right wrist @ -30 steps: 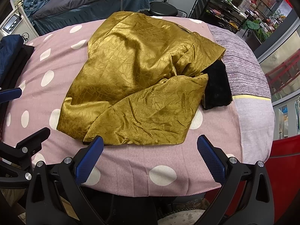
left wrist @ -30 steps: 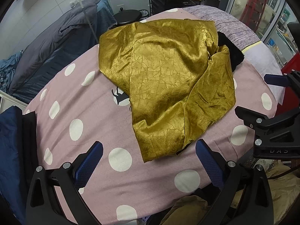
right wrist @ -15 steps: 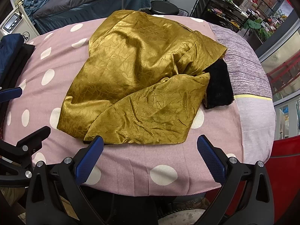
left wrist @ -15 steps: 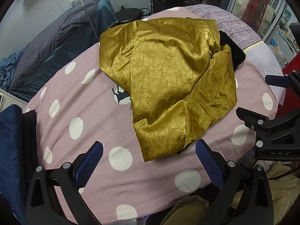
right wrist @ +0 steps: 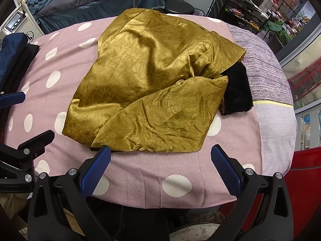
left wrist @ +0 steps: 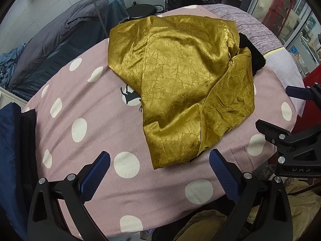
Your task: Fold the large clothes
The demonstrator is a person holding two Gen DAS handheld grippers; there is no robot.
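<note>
A large shiny gold garment (left wrist: 180, 80) (right wrist: 152, 92) lies crumpled and partly folded over itself on a pink table cover with white dots (left wrist: 80, 124) (right wrist: 180, 172). A black furry piece (right wrist: 236, 92) (left wrist: 254, 60) sticks out from under its far right side. My left gripper (left wrist: 158, 172) hangs open just short of the garment's near corner, with nothing between its blue pads. Near the front hem, my right gripper (right wrist: 160, 164) is open too and holds nothing; its left pad (right wrist: 96, 166) sits close to the hem's edge.
Dark blue and black folded clothes (left wrist: 14, 150) (right wrist: 12, 52) sit at the table's left side. A grey-covered bed (left wrist: 60, 36) stands behind, a black stool (right wrist: 177, 5) and wire shelves (right wrist: 240, 6) at the back. Something red (right wrist: 307, 172) lies off the table's right edge.
Both grippers have drifted slightly closer to the garment's near edge. The garment has not moved.
</note>
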